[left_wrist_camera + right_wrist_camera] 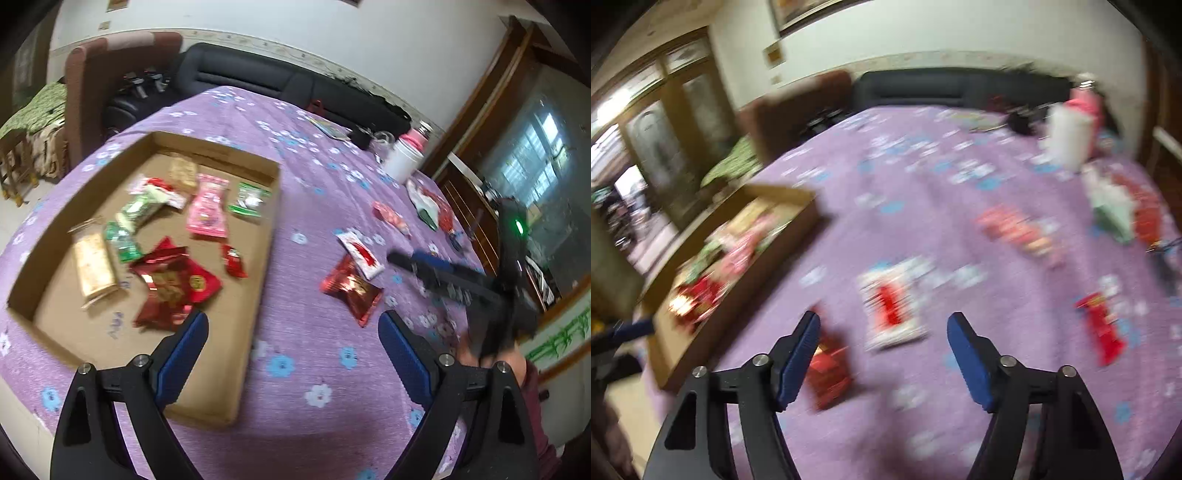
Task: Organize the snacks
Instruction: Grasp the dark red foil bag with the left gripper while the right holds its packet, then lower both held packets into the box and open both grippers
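A shallow cardboard tray (258, 236) on the purple flowered cloth holds several snack packs, among them a pink pack (207, 206) and a big red pack (173, 284). My left gripper (291, 325) is open and empty above the tray's right edge. On the cloth to its right lie a red foil pack (351, 290) and a white-and-red pack (360, 251). My right gripper (882, 325) is open and empty, just short of the white-and-red pack (892, 304), with the red foil pack (829, 373) by its left finger. It also shows in the left wrist view (443, 273). The right wrist view is blurred.
More snacks lie further right: a red pack (1102, 326), a red-orange pack (1019, 230) and a green-white bag (1115, 206). A white jar with a pink lid (404, 155) stands at the far right. A dark sofa (280, 79) runs behind the table.
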Demonstrator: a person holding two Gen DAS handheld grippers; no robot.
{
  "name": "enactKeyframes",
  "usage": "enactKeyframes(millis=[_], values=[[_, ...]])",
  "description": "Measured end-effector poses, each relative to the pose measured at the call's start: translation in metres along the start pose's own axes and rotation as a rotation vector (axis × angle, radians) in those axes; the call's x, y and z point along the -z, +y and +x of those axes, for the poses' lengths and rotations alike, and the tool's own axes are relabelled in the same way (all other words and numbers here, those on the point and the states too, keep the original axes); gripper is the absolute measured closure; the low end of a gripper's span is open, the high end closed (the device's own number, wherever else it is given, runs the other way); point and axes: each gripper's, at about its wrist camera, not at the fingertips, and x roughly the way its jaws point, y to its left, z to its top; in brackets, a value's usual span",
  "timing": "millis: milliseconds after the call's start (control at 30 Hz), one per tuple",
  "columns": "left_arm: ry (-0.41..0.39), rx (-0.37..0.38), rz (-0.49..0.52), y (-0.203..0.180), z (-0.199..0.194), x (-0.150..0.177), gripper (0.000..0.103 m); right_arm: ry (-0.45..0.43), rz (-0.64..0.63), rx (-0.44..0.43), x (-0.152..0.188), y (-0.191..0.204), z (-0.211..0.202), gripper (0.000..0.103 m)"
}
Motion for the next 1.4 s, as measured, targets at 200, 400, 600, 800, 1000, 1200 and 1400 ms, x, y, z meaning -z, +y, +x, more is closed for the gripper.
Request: enactKeyframes(millis=[200,400,600,800,1000,1200,1400], values=[[0.035,-0.007,0.088,-0.027,0.008,0.006,0.010,0.060,-0.062,0.023,-0.013,0.016,0.048,0.028],[0.055,-0.018,0.151,-0.051,0.020,0.007,0.010,0.098,-0.167,0.050,0.005,0.030,0.062,0.071],[0.113,-0.050,0.146,-0.065,0.053,0.002,0.010,0.094,-0.060,0.155,0.006,-0.007,0.049,0.072],[0.154,-0.067,0.188,-0.082,0.087,-0.005,0.010,0.108,0.107,0.120,0.006,-0.051,0.044,0.071],[0.203,-0.124,0.214,-0.095,0.133,-0.014,0.010,0.105,0.105,0.122,0.006,-0.048,0.043,0.071],[0.150,-0.211,0.345,-0.107,0.152,-0.003,0.039,0.100,0.098,0.124,0.005,-0.047,0.044,0.071],[0.119,-0.153,0.264,-0.091,0.136,-0.011,0.046,0.082,0.098,0.118,0.006,-0.047,0.042,0.071]])
